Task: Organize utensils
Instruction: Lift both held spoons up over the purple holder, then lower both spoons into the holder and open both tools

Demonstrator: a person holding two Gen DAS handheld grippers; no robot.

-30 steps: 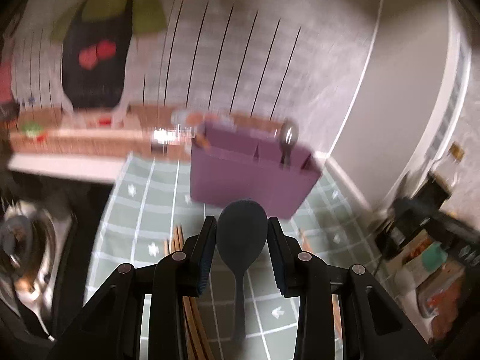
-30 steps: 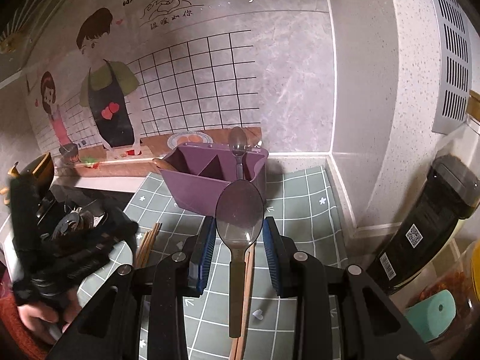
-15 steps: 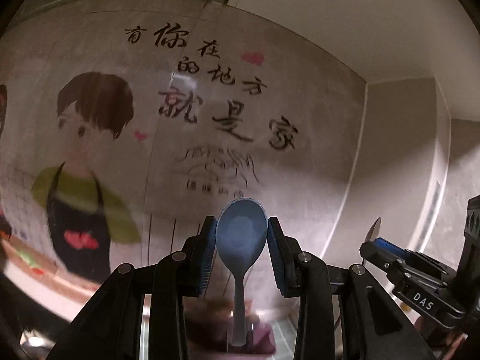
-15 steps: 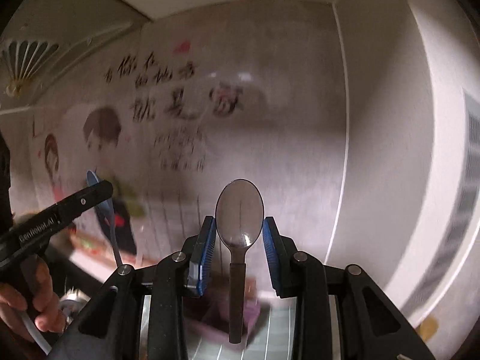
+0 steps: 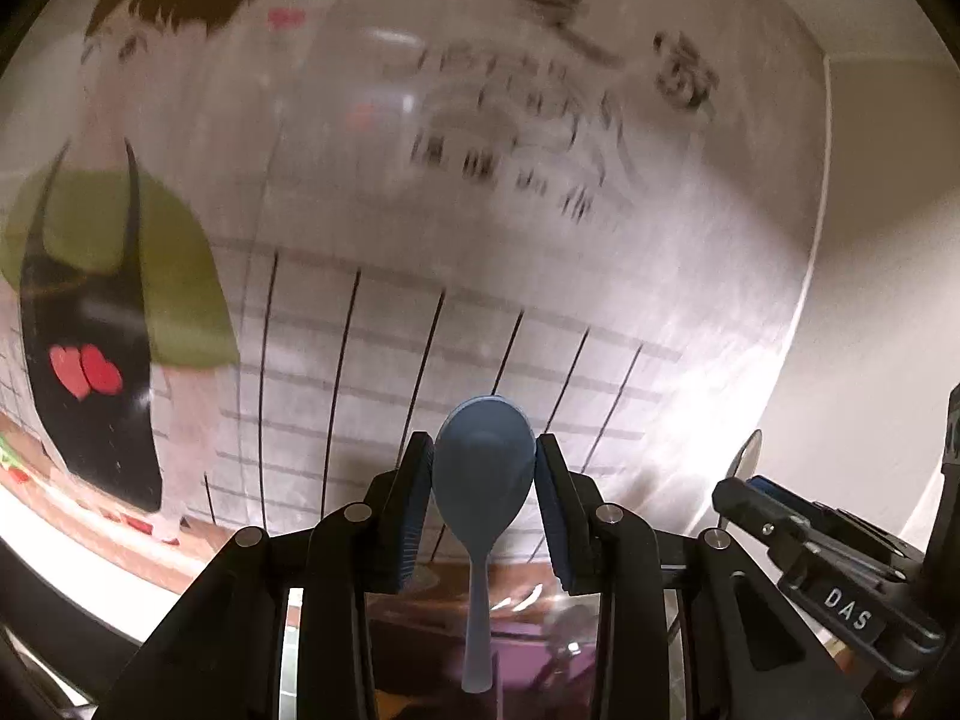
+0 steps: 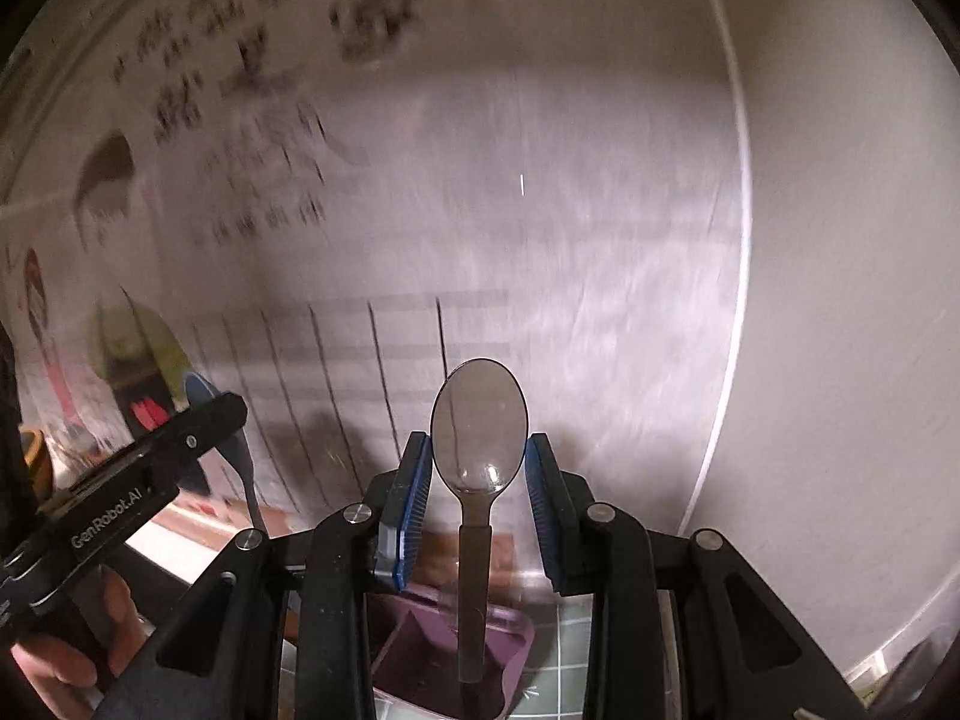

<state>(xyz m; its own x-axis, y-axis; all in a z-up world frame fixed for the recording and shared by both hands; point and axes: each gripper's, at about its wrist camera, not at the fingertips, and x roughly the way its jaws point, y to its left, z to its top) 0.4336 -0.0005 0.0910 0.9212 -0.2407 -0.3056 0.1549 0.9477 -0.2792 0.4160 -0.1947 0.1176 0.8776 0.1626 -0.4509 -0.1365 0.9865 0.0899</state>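
In the left wrist view my left gripper [image 5: 485,480] is shut on the bowl of a blue plastic spoon [image 5: 483,456], whose handle hangs down over the blurred purple organiser [image 5: 528,666]. My right gripper [image 6: 480,480] is shut on the bowl of a metal spoon [image 6: 480,420]. That spoon's handle hangs above a compartment of the purple organiser [image 6: 414,648]. Each gripper shows in the other's view: the right gripper [image 5: 750,480] at the right edge, the left gripper [image 6: 207,414] at the left with the blue spoon [image 6: 240,456].
The illustrated, grid-lined wall [image 5: 480,210] fills most of both views, close ahead. A white corner wall [image 6: 840,300] stands on the right. A green tiled mat [image 6: 561,666] lies under the organiser. A hand [image 6: 54,666] holds the left gripper's handle.
Both grippers have risen off the mat and come up close over the purple organiser, side by side. The views swung up to the wall. Each spoon has stayed in its jaws.
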